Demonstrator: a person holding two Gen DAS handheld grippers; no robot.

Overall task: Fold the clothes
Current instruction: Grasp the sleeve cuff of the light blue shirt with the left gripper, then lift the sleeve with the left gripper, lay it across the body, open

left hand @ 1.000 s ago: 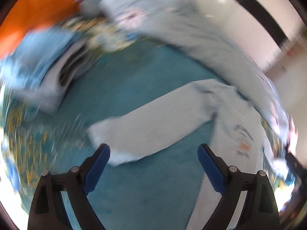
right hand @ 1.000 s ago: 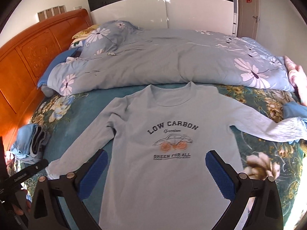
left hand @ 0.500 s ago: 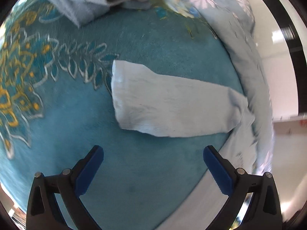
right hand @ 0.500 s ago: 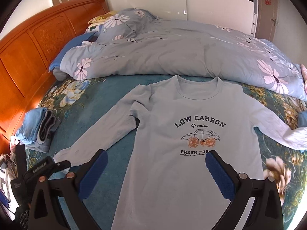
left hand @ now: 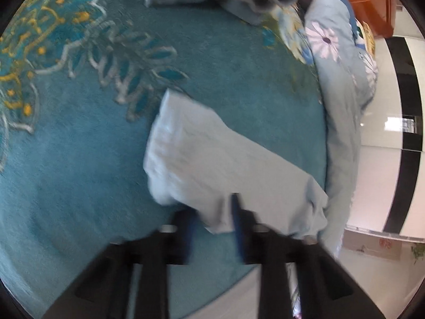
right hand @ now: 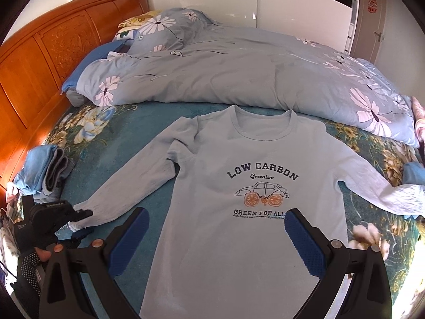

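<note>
I have the left gripper [left hand: 213, 222] pinched narrow on the shirt [right hand: 239, 212] sleeve cuff [left hand: 170, 159] to fold it inward, while my right gripper [right hand: 215, 239] hovers wide over the hem.

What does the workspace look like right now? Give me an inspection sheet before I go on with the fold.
Surface: bed with teal floral cover.
Job's things: light blue long-sleeve shirt lying flat, print up, both sleeves spread out.
Clutter: folded clothes pile by the headboard; rolled-back floral duvet behind the collar.
Grippers: left gripper closed on the cuff end of the shirt's sleeve; right gripper open, above the shirt's lower front, holding nothing.
Cables: nothing seen.
Surroundings: wooden headboard, white wardrobe with black band, door.
</note>
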